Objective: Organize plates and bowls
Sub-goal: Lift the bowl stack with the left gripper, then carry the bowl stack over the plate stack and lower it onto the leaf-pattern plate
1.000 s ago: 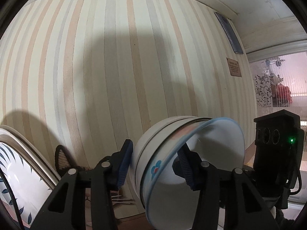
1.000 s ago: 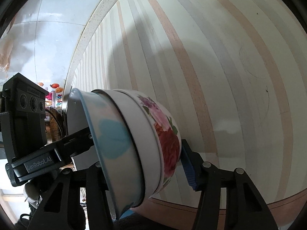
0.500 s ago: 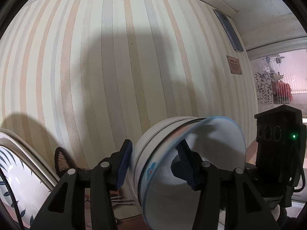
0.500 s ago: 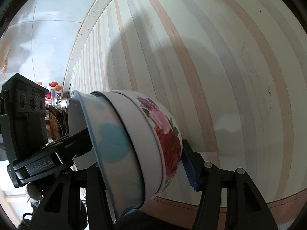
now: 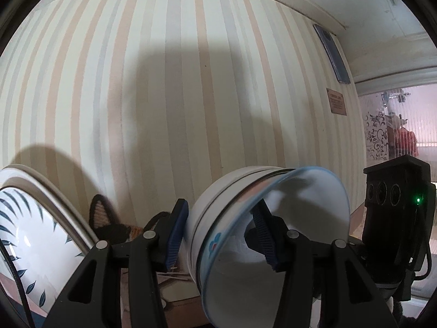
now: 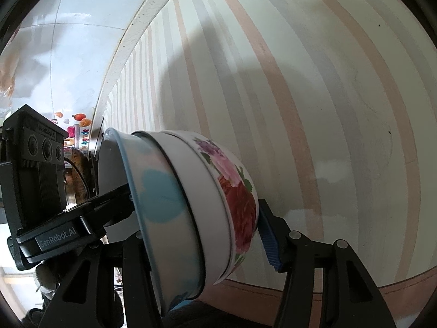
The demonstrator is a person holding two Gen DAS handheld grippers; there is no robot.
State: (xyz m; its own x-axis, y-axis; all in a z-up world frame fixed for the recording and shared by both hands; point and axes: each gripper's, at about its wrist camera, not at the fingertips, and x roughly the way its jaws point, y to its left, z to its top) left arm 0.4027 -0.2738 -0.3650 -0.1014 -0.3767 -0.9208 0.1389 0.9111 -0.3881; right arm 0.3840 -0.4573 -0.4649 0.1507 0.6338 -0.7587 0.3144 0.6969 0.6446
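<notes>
Carrying the bowls as one nested stack, I hold it tilted on its side with both tongs. My left tongs clench the walls, one pad inside, one outside. My right tongs clench the stack from the other side. I judge both grips must stay equal and move together, or the bowls slide apart. The plate stands near on the left; the wall is behind, so room is little.
</notes>
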